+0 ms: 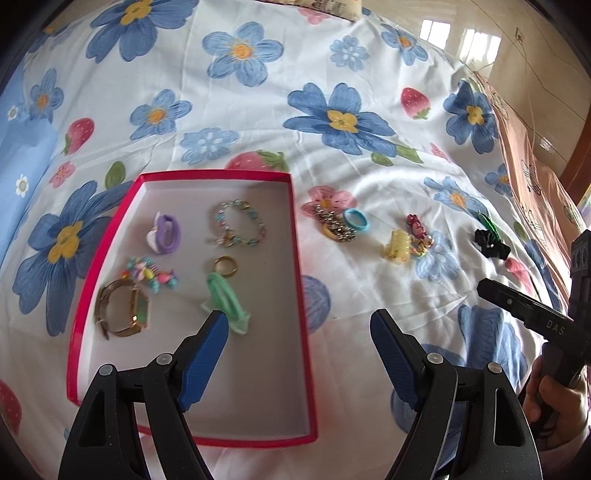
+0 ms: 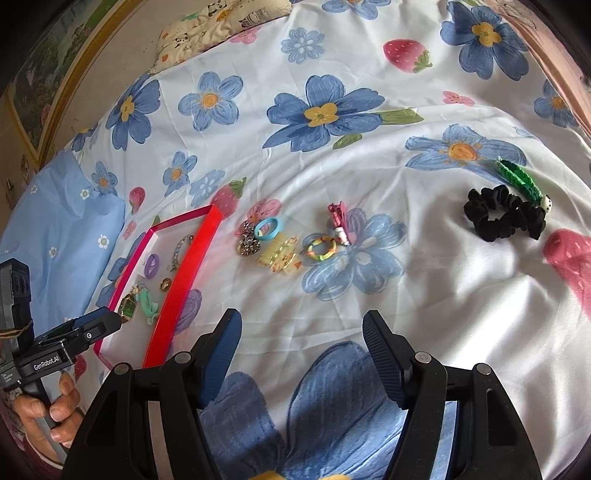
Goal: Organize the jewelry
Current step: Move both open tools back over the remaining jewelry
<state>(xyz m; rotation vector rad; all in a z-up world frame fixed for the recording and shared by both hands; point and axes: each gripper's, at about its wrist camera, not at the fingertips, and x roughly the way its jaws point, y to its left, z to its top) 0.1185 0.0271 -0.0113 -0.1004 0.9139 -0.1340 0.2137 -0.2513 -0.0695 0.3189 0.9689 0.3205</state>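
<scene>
A red-rimmed tray (image 1: pixel 110 229) lies on the floral bedsheet. It holds a purple hair tie (image 1: pixel 167 233), a beaded bracelet (image 1: pixel 240 227), a gold ring (image 1: pixel 226 266), a green hair clip (image 1: pixel 225 302), a bead charm (image 1: pixel 151 275) and a gold watch (image 1: pixel 123 308). My left gripper (image 1: pixel 299 325) is open and empty over the tray's near right part. My right gripper (image 2: pixel 301 328) is open and empty over the sheet. Loose on the sheet are a chain with a blue ring (image 2: pixel 258 236), a yellow claw clip (image 2: pixel 280 256), a multicoloured ring (image 2: pixel 322 249), a pink clip (image 2: pixel 338 218) and a black scrunchie (image 2: pixel 504 212) with a green clip (image 2: pixel 517 179).
A light blue pillow (image 2: pixel 62 229) lies left of the tray (image 2: pixel 177 273). A patterned cushion (image 2: pixel 221 18) sits at the bed's far end. A pink blanket (image 1: pixel 532 177) runs along the bed's right edge. The right gripper shows in the left wrist view (image 1: pixel 524 306).
</scene>
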